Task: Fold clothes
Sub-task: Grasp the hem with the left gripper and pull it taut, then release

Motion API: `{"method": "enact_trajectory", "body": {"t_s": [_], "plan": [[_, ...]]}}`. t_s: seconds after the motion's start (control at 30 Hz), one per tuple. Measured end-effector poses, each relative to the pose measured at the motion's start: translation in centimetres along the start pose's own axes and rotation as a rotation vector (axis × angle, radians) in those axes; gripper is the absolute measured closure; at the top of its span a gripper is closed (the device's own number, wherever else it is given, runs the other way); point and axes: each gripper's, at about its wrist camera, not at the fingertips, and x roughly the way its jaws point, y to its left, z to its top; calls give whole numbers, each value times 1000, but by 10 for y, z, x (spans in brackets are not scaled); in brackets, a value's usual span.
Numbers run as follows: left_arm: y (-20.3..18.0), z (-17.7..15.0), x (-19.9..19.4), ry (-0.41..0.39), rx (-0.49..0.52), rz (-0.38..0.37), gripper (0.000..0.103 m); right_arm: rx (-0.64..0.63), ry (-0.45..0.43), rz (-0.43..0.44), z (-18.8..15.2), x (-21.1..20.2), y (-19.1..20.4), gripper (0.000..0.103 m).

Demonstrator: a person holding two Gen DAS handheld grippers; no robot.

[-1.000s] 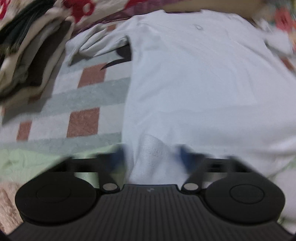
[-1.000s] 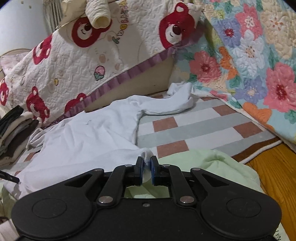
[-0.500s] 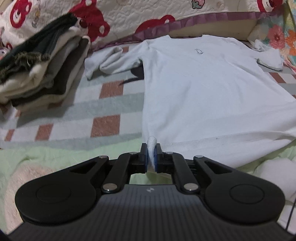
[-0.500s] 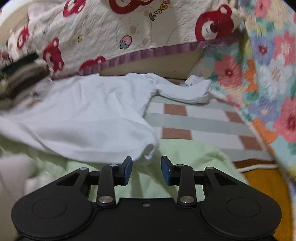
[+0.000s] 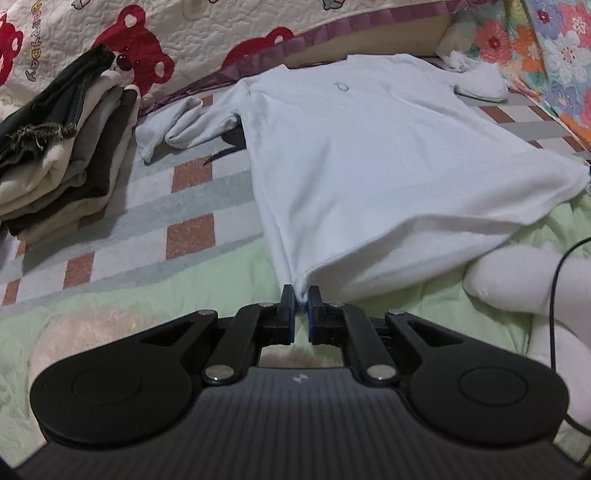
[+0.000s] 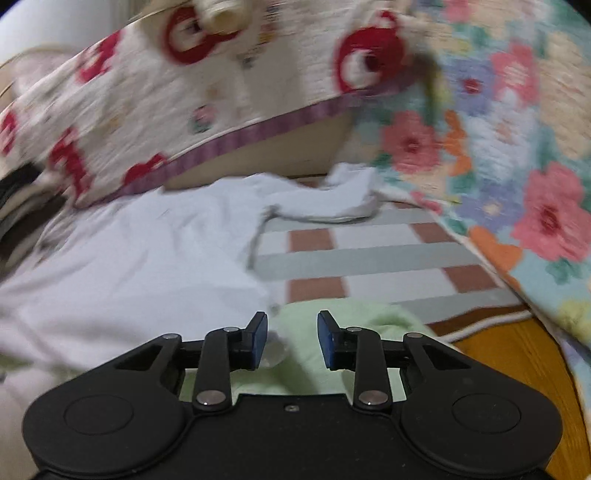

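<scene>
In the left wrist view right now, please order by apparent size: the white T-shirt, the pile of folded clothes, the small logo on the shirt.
1. white T-shirt, by far the largest.
2. pile of folded clothes, at the left edge and partly cut off, so its full size is unsure.
3. small logo, the smallest.

A checked mat (image 5: 192,206) of rust, grey and white squares covers the floor, with a pale green blanket (image 5: 147,291) at its near edge. A bear-print quilt (image 5: 207,33) with a purple border hangs behind. A floral quilt (image 6: 517,155) drapes at the right, and bare wooden floor (image 6: 517,354) shows beside it.
</scene>
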Motion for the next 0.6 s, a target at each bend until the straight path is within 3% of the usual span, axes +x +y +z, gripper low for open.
{"method": "enact_trajectory", "body": {"t_s": [0.07, 0.13, 0.23, 0.27, 0.33, 0.43, 0.5, 0.6], "plan": [[1, 0, 0, 2, -1, -3, 97, 2, 6, 4, -1, 1, 2, 64], [-2, 0, 1, 10, 32, 3, 97, 2, 16, 10, -3, 3, 5, 44], [-18, -1, 3, 66, 144, 1, 89, 1, 31, 19, -5, 6, 9, 43], [-24, -3, 1, 83, 173, -28, 77, 1, 36, 22, -6, 7, 11, 43], [-35, -8, -3, 110, 223, -83, 73, 17, 35, 35, -6, 8, 9, 43], [-39, -4, -15, 57, 206, -125, 71, 27, 32, 40, -5, 8, 10, 43], [-39, 8, -18, -40, 191, -95, 56, 31, 31, 41, -5, 8, 11, 43], [-38, 27, -2, -124, 197, -72, 53, 37, 28, 43, -5, 7, 12, 43]]}}
